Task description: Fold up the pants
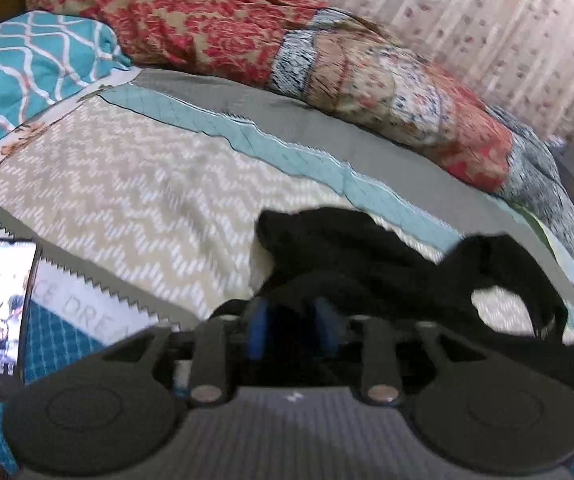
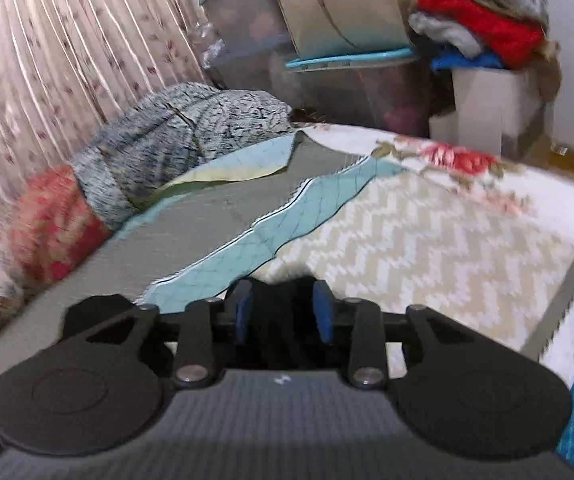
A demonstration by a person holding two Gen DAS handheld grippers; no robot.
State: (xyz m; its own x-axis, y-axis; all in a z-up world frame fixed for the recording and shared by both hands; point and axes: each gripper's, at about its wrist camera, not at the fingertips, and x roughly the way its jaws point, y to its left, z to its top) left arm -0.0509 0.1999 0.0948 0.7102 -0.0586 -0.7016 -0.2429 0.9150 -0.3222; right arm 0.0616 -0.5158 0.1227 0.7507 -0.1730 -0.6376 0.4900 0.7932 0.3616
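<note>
1. We note the left gripper (image 1: 292, 322) low over the bed, its blue pads (image 1: 255, 330) set a narrow way apart with black cloth filling the space between them; we take it as clamped on the pants (image 1: 387, 276).
2. The pants are black and bunched. In the left wrist view they run from the gripper's fingers out to the right across the bedspread (image 1: 127, 200), with a loop of fabric raised at the right end so that the spread shows through it.
3. In the right wrist view, the right gripper (image 2: 283, 312) also has dark cloth between its blue pads (image 2: 322, 312). The jaws stand narrow. We read this as a hold on the pants (image 2: 277, 320), though only a small dark patch shows there and the frame is blurred.
4. The bedspread under both grippers is beige with a white zigzag, bordered by a teal strip and a grey band.
5. A red floral quilt (image 1: 191, 20) lies heaped along the far side of the bed, well apart from the pants, against a pale flowered curtain (image 1: 467, 20).
6. A phone (image 1: 1, 304) with a lit screen sits at the left edge of the left wrist view, well apart from the pants.
7. Beyond the bed in the right wrist view, we see plastic storage bins (image 2: 327, 80) and a pile of clothes (image 2: 483, 28).
</note>
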